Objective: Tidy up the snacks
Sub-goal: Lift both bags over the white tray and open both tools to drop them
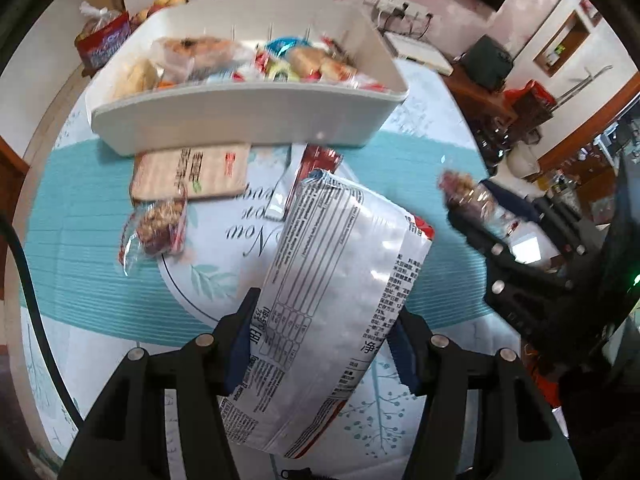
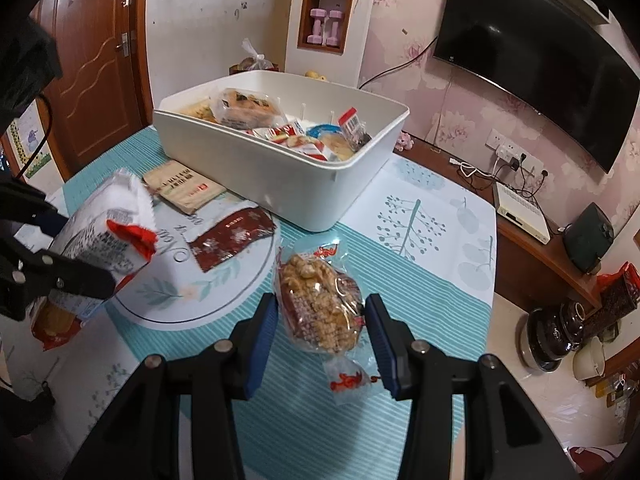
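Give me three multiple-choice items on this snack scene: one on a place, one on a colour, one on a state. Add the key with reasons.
1. Where does the dark red packet lie?
A. In the bin
B. On the table in front of the bin
C. In the right gripper

2. What colour is the bin?
A. White
B. Blue
C. Brown

3. What does the left gripper hold?
A. Nothing
B. The tan packet
C. The white bag

Key: B, the packet lies flat on the tablecloth near the bin's front wall. A, the bin's walls are plain white. C, the jaws press the bag on both sides, while the right gripper holds a clear-wrapped crisp cake.
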